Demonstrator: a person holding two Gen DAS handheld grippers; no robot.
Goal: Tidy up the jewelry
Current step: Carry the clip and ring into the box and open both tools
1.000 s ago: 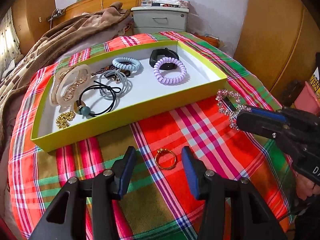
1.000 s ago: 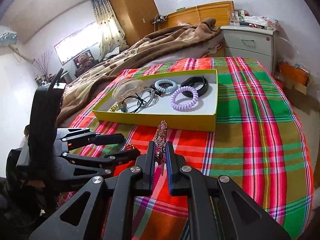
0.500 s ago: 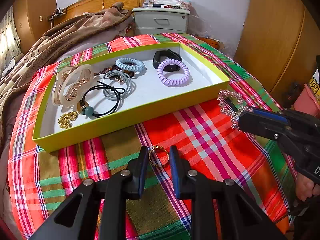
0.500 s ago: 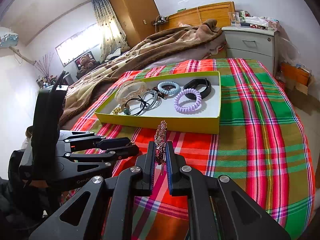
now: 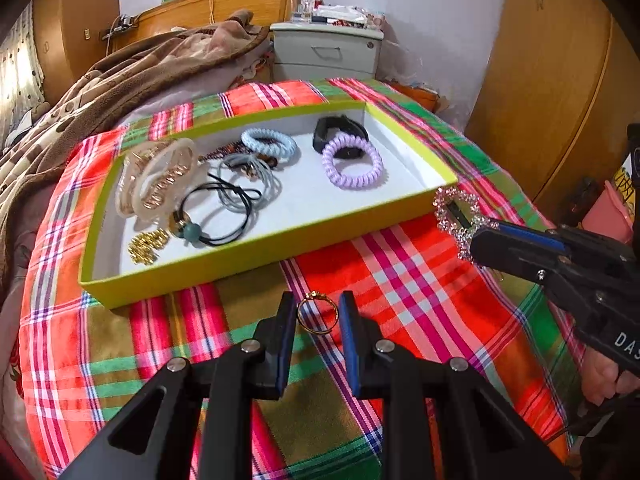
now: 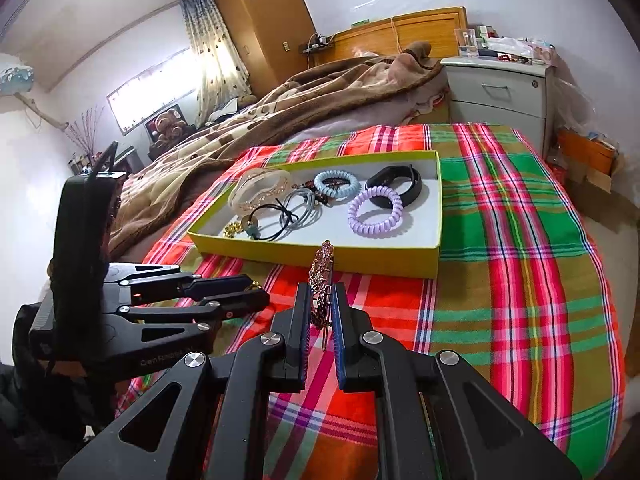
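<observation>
Gripping a thin gold ring (image 5: 317,312) by its two sides, the left tool (image 5: 316,312) has its fingers closed onto the band, which stands nearly upright with a small ornament at its top, just off the tray's near long wall. The right tool (image 6: 321,308) is clamped on a rhinestone hair clip (image 6: 322,276), a loop of small pinkish-clear stones around a dark bar, held edge-on and upright near the tray's near right corner. The tray (image 5: 256,248) is shallow, yellow-green outside and white inside, and lies on the plaid-covered bed (image 5: 420,280).

Contents of the tray:
- lilac spiral hair tie (image 5: 353,162), toward the right end, touching a black wristband (image 5: 338,130) behind it
- pale blue spiral tie (image 5: 269,145), middle, by the far wall
- grey elastic bands (image 5: 248,184) and a black cord tie with a teal bead (image 5: 192,232)
- translucent claw clip (image 5: 160,184), left end
- gold chain (image 5: 148,246), near left corner
</observation>
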